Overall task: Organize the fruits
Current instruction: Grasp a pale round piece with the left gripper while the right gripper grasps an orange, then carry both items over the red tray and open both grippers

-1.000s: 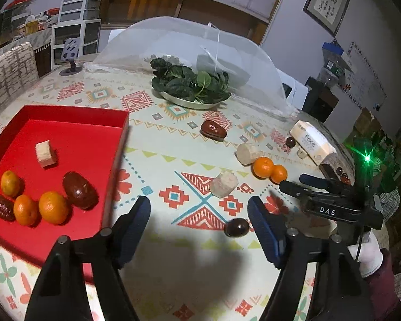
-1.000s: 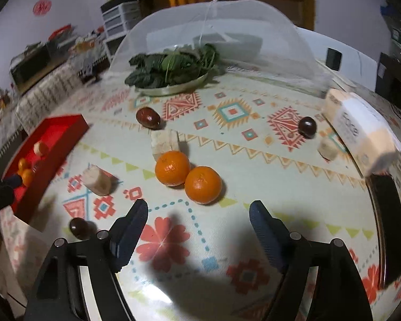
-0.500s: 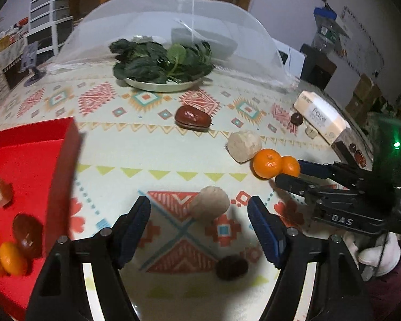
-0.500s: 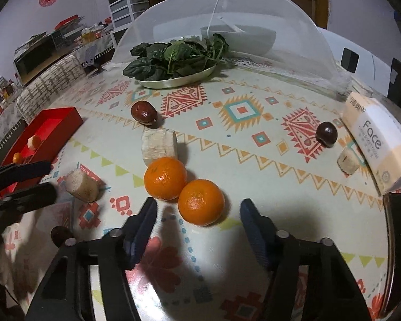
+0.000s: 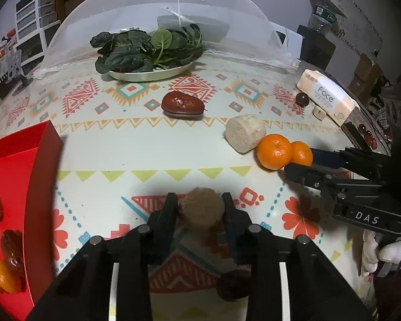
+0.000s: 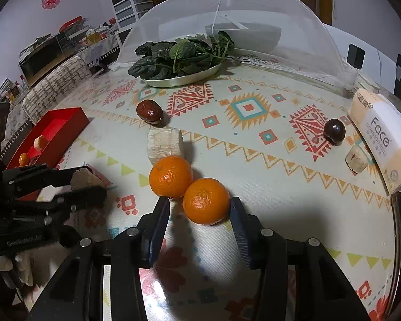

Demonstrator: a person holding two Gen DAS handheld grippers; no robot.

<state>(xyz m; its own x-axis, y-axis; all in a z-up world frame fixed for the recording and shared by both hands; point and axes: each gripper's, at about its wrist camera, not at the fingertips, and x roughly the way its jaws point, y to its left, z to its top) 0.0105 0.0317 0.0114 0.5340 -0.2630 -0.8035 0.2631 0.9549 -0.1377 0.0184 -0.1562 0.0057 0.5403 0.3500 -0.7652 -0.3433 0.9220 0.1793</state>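
Observation:
My left gripper (image 5: 199,203) points down at the patterned table, and its jaws are closing with both pads against a beige round chunk (image 5: 201,208). The right wrist view shows that chunk (image 6: 83,178) in the left gripper (image 6: 89,184) too. The jaws of my right gripper (image 6: 199,206) are closing around the nearer orange (image 6: 205,200). A gap remains at its left finger (image 6: 160,214). A second orange (image 6: 171,176) touches the first. At the left stands the red tray (image 5: 34,155), holding oranges and dark dates.
A red date (image 5: 182,103), a beige cylinder piece (image 5: 244,136) and a dark round fruit (image 5: 302,99) lie loose on the table. Another dark fruit (image 5: 234,285) sits under the left gripper. A tissue pack (image 5: 326,96), a plate of greens (image 5: 147,53) and a mesh cover (image 5: 173,13) stand farther back.
The left gripper swung right from the tray, came down over the beige chunk and closed on it. The right gripper's jaws narrowed around the near orange.

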